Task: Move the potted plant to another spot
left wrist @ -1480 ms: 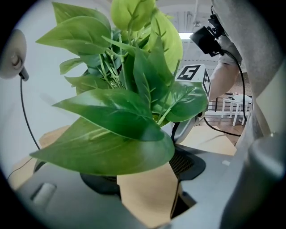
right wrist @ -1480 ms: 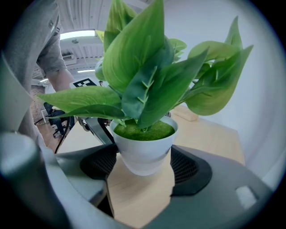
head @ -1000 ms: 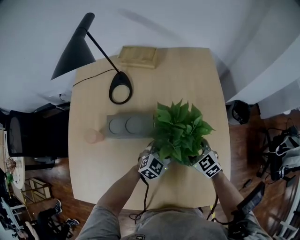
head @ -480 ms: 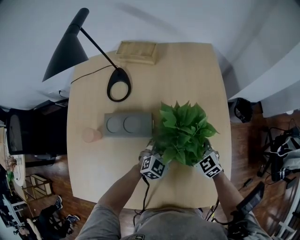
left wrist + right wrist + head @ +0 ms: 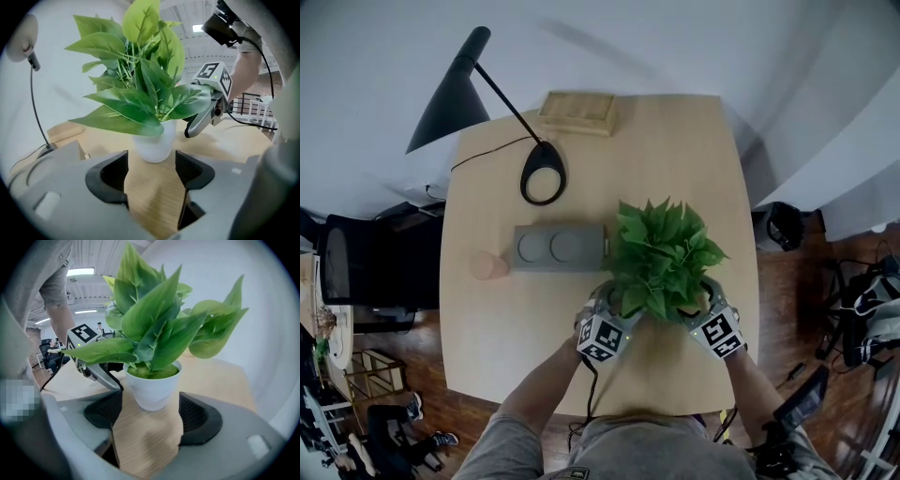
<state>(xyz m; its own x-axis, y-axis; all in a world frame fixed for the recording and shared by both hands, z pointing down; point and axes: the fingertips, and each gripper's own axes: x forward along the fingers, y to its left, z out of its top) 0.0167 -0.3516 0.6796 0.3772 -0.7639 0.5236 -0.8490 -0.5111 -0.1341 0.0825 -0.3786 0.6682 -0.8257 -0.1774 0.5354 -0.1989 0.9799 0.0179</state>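
Note:
The potted plant (image 5: 664,258), broad green leaves in a small white pot (image 5: 152,146), stands on the wooden table (image 5: 675,141) near its front edge. My left gripper (image 5: 612,302) is at the pot's left and my right gripper (image 5: 701,298) at its right. In the left gripper view the jaws (image 5: 151,159) are open and have just been closing a little. The pot's base sits between their tips with thin gaps. In the right gripper view the pot (image 5: 152,389) stands between the tips of my open right gripper (image 5: 151,401), and the pads are not pressing.
A grey block (image 5: 558,248) with two round recesses lies just left of the plant. A pinkish cup (image 5: 487,266) stands beside it. A black lamp (image 5: 542,173) and a wooden box (image 5: 577,112) are at the back. The floor drops off on both sides.
The head view has swayed slightly. The plant and both grippers stay where they were beside the grey block.

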